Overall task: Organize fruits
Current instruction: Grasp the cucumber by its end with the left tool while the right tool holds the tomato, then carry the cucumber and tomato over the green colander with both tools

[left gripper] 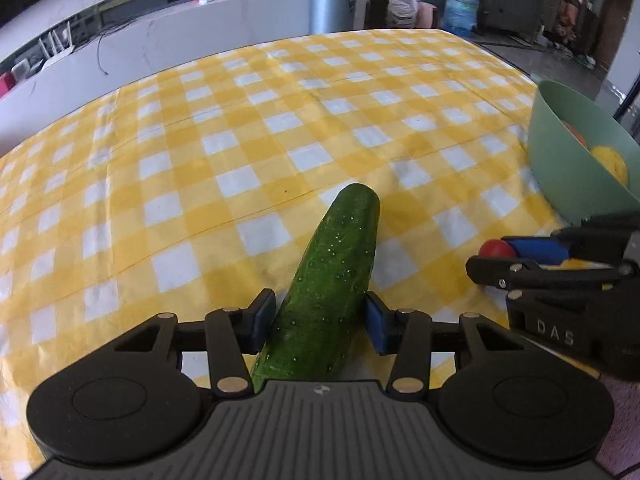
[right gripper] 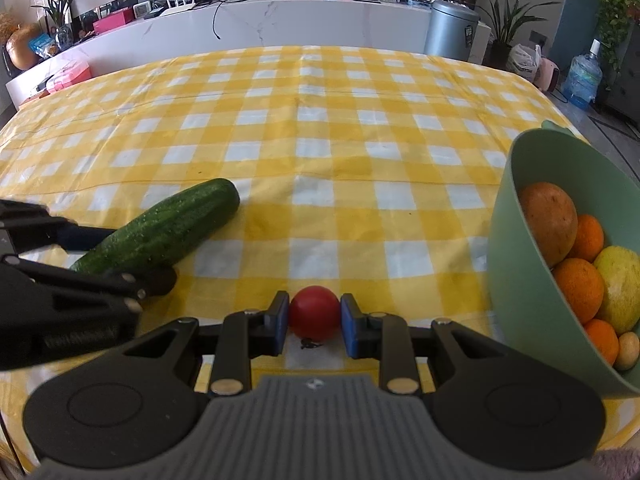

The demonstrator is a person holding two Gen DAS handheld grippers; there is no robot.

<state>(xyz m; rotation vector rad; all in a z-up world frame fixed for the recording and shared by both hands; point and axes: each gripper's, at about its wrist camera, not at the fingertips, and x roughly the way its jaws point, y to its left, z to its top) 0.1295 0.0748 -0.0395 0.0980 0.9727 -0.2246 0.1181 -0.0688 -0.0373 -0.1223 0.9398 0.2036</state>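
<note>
A green cucumber (left gripper: 332, 280) lies on the yellow checked tablecloth (left gripper: 240, 120), its near end between the pads of my left gripper (left gripper: 320, 320), which is shut on it. The cucumber also shows in the right wrist view (right gripper: 164, 232). My right gripper (right gripper: 314, 320) is shut on a small red tomato (right gripper: 314, 312), low over the cloth. In the left wrist view the right gripper (left gripper: 496, 258) and the tomato (left gripper: 496, 248) are at the right. A green bowl (right gripper: 516, 264) at the right holds oranges (right gripper: 580, 284), a lemon (right gripper: 620, 288) and other fruit.
The table's far edge meets a white counter (right gripper: 280, 20) with boxes and cables. A metal bin (right gripper: 450, 30), plants and a water bottle (right gripper: 582, 80) stand beyond the far right edge. The bowl also shows in the left wrist view (left gripper: 560, 160).
</note>
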